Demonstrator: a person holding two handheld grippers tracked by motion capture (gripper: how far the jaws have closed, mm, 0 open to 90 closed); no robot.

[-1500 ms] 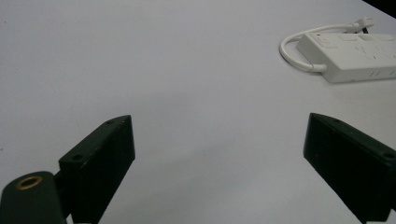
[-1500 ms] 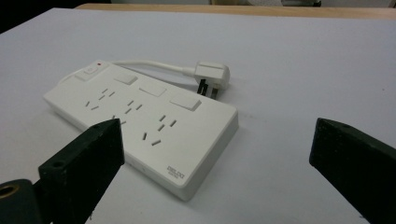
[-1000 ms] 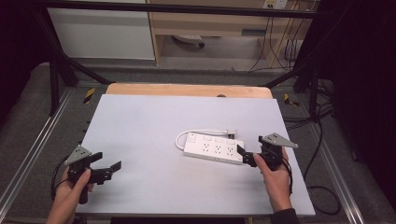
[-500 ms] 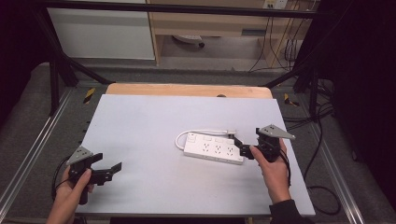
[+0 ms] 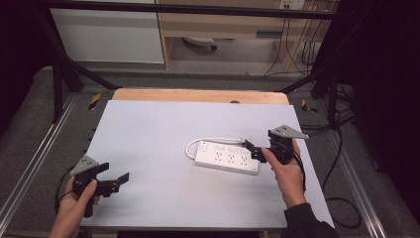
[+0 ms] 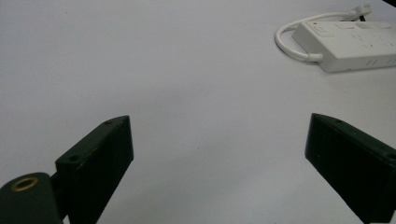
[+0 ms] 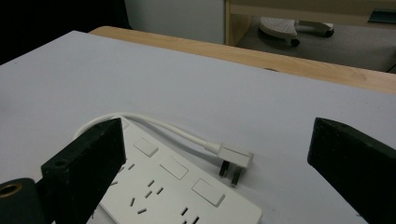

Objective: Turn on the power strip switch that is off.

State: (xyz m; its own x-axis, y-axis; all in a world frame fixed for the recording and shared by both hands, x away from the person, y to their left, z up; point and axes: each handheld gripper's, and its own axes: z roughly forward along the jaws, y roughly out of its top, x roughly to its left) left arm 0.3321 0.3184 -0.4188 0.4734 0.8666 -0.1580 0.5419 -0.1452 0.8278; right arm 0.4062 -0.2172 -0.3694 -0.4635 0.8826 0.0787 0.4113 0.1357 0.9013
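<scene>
The white plastic power strip [image 5: 227, 158] lay right of centre on the pale grey counter [image 5: 148, 129]; the right claw [image 5: 252, 151] gaped at its end; the left claw [image 5: 115, 179] stood spread, well apart.

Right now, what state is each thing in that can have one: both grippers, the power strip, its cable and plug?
Left gripper: open, empty, held above the table's near left.
Right gripper: open, empty, at the power strip's right end.
Power strip: flat on the table, sockets up, nothing plugged in.
Cable: loops from the strip's left end along its far side.
Plug: unplugged, lying on the table.
</scene>
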